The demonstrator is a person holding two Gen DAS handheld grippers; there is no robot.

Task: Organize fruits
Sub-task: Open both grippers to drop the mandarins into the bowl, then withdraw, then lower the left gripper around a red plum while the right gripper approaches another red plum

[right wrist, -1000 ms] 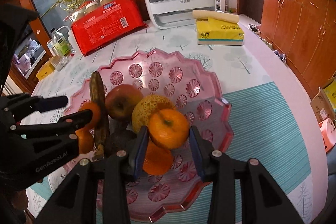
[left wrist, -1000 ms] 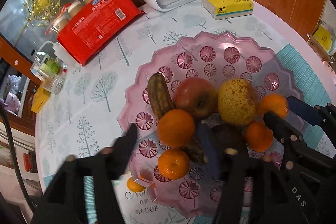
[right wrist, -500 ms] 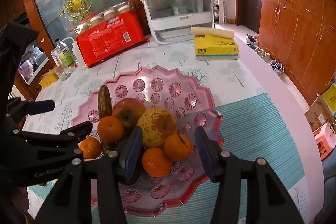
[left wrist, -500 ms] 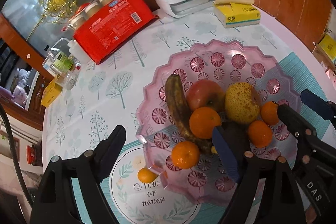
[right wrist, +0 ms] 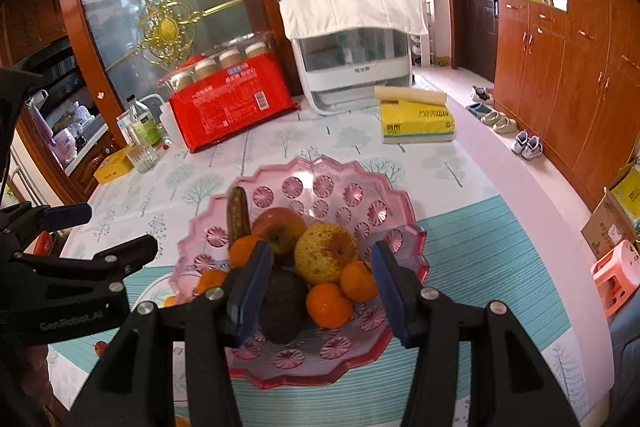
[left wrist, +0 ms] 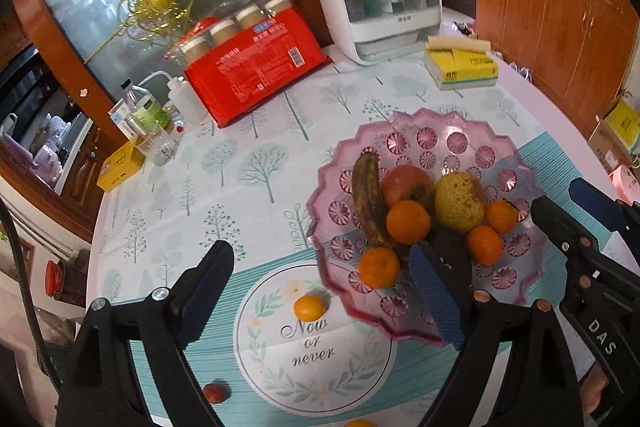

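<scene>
Apple point(left wrist: 406, 183), pear point(left wrist: 458, 202), browned banana point(left wrist: 370, 203), oranges heaped in pink dish point(left wrist: 452, 131); one orange point(left wrist: 309, 308) outside.

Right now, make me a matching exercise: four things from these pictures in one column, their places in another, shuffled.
Things:
1. banana
2. small orange
3. tissue box
4. red fruit

Places:
A. on the round "Now or never" print
B. in the pink tray
C. by the white appliance
D. on the teal cloth beside the left gripper

Pairs: 1-B, 2-A, 3-C, 4-D
</scene>
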